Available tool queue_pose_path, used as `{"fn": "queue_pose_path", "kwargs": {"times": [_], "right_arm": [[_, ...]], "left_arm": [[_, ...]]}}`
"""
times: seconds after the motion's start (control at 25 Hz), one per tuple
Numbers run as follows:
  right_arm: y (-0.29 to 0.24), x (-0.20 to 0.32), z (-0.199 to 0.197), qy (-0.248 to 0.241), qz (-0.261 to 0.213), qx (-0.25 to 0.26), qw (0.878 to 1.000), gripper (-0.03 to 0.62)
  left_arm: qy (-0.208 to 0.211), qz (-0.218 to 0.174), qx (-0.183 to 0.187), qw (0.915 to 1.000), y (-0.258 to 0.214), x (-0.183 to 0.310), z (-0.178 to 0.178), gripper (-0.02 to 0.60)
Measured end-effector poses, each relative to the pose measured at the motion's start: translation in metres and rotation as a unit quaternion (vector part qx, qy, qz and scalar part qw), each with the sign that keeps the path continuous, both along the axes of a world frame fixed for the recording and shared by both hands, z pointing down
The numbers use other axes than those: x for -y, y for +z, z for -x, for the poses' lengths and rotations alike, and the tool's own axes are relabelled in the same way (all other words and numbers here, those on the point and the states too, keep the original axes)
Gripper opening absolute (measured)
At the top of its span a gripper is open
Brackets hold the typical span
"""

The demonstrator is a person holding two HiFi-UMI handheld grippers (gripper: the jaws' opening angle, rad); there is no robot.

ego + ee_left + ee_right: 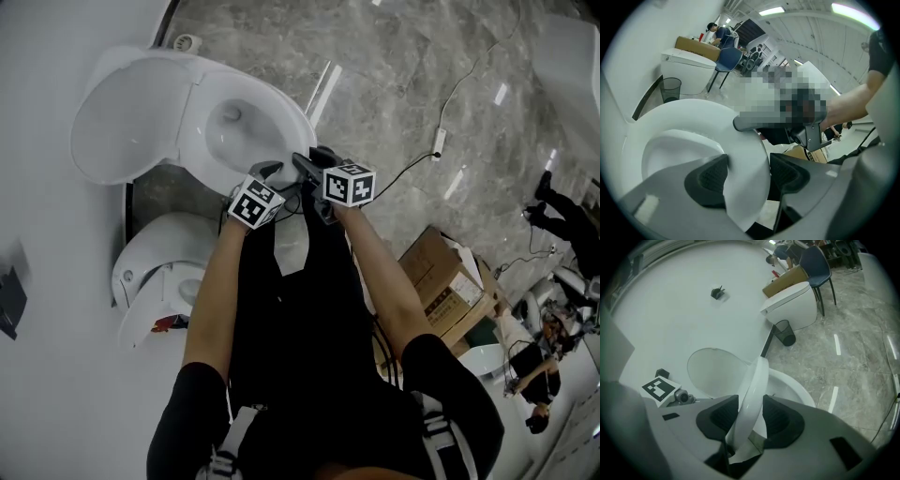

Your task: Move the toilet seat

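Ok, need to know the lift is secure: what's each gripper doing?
Left gripper: closed on the seat.
Right gripper: closed on the seat too.

The toilet seat (757,380), a glossy white ring, is partly raised, its front edge lifted clear of the white bowl (799,390) and its back end toward the opened lid (715,373).
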State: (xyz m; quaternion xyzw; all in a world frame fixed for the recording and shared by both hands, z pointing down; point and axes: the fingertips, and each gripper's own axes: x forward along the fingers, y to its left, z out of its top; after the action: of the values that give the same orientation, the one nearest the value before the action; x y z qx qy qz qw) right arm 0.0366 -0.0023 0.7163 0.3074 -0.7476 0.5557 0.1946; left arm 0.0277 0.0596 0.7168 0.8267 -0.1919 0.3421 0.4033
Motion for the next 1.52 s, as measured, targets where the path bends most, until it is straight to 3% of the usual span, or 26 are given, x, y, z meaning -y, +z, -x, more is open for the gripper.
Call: {"fn": "queue_pose_path", "kwargs": {"times": [0.8, 1.28, 1.52], "right_arm": [[-0.061, 0.020, 0.050, 0.045, -0.044, -0.011, 0.998, 0.169], [-0.098, 0.036, 0.089, 0.074, -0.065, -0.022, 0.995, 0.170], [-0.121, 0.046, 0.115, 0.071, -0.072, -0.014, 0.995, 0.172]], "left_arm": [[0.022, -0.060, 0.005, 0.9979, -0.056, 0.009, 0.048, 0.276], [0.001, -0.098, 0.012, 0.9951, -0.085, 0.005, 0.099, 0.242], [-0.022, -0.143, 0.045, 0.9884, -0.104, 0.013, 0.119, 0.245]]}}
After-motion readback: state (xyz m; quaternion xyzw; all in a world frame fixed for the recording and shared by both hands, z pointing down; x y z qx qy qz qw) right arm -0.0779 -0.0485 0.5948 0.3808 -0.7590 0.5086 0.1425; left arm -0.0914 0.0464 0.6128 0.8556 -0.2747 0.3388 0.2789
